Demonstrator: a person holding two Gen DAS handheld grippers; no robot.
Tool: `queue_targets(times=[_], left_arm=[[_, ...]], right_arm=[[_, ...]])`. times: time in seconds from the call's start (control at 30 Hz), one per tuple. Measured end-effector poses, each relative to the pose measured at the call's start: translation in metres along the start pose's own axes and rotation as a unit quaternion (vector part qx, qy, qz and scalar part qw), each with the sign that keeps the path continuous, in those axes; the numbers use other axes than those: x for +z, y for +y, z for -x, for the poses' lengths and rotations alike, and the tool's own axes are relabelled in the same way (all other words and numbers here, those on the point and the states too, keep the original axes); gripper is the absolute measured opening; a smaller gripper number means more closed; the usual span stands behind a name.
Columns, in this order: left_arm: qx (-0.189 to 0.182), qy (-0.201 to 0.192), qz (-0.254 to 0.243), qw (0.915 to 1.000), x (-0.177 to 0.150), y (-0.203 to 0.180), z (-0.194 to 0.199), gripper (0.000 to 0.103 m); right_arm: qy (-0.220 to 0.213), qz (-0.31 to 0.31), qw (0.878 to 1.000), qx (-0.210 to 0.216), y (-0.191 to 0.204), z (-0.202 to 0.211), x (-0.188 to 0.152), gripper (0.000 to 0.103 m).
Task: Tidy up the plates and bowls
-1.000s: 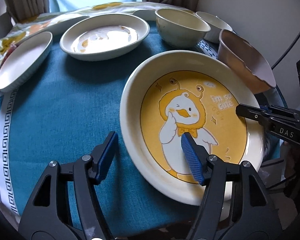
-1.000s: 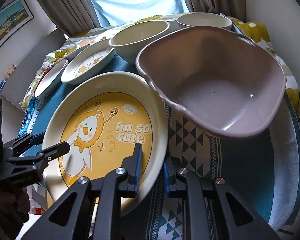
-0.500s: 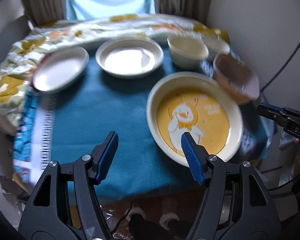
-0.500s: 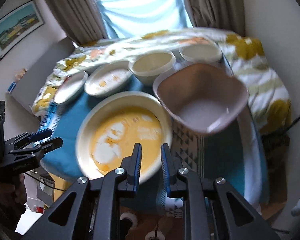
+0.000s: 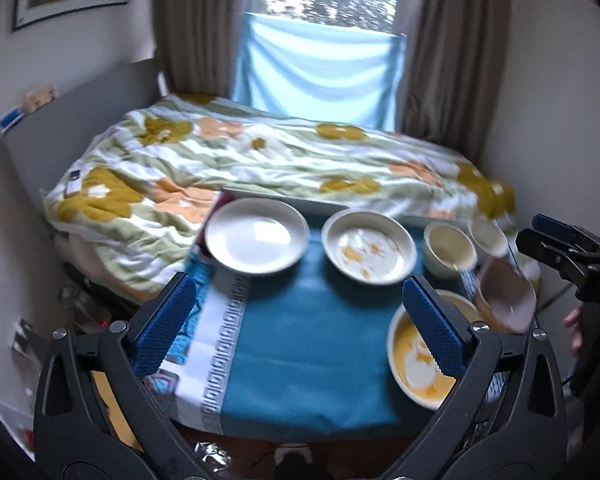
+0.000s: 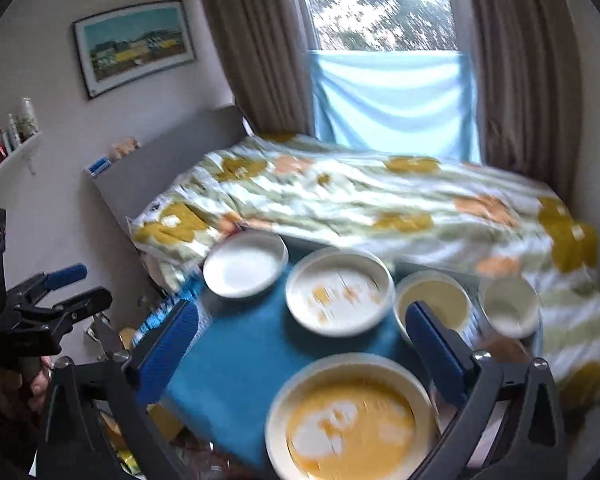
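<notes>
A big duck plate (image 5: 416, 364) (image 6: 352, 420) with a yellow centre lies at the near right of the teal cloth. Behind it sit a plain white plate (image 5: 256, 236) (image 6: 244, 264), a patterned plate (image 5: 370, 246) (image 6: 338, 292), a cream bowl (image 5: 448, 248) (image 6: 434, 304), a small white bowl (image 5: 488, 236) (image 6: 508, 306) and a mauve bowl (image 5: 504, 300). My left gripper (image 5: 298, 292) (image 6: 94, 284) hangs high over the table, its jaws opening wide with nothing between them. My right gripper (image 6: 302, 312) (image 5: 534, 231) is equally high, jaws opening and empty.
The small table (image 5: 300, 340) under the teal cloth stands against a bed with a flowered quilt (image 5: 260, 160). Curtains and a window are behind it, walls close on both sides. A hand (image 6: 36, 388) holds the left gripper.
Both grippers have risen and drawn back from the table, so the dishes look small. The right jaws, nearly shut at the duck plate's rim before, now stand wide. The left jaws have widened too.
</notes>
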State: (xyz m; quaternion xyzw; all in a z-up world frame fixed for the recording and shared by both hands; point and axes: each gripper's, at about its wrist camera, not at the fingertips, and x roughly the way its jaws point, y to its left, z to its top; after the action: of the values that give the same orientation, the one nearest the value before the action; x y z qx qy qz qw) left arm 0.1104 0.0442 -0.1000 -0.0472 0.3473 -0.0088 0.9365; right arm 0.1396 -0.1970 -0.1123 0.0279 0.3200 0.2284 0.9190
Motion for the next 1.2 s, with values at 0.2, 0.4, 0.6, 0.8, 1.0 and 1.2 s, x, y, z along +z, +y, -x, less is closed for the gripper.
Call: queue_targets(times=[0.2,0.4,0.6,0.8,1.0,1.2], left_arm=[[0.005,0.013,0.053,0.9985,0.024,0.050,-0.046,0.103],[-0.013,0.045,0.123,0.9913,0.032,0.099,-0.124,0.103],[-0.021,0.095,0.153,0.9834,0.022,0.131,-0.201,0.089],[-0.026,0.149,0.177,0.9724,0.004,0.146,-0.264,0.065],[-0.038,0.173,0.191,0.9654,-0.002,0.154,-0.300,0.051],[-0.027,0.188,0.189,0.9635,-0.004,0.153,-0.320,0.040]], right_arm=[[0.041,0.041,0.998,-0.006,0.021,-0.081,0.033,0.103],[0.123,0.069,0.990,-0.003,0.033,-0.180,0.061,0.103],[0.202,0.051,0.978,-0.002,0.032,-0.280,0.069,0.103],[0.269,0.050,0.962,0.014,0.022,-0.350,0.057,0.083],[0.308,0.044,0.949,0.054,0.017,-0.392,0.042,0.058],[0.331,0.033,0.940,0.076,0.010,-0.414,0.031,0.033]])
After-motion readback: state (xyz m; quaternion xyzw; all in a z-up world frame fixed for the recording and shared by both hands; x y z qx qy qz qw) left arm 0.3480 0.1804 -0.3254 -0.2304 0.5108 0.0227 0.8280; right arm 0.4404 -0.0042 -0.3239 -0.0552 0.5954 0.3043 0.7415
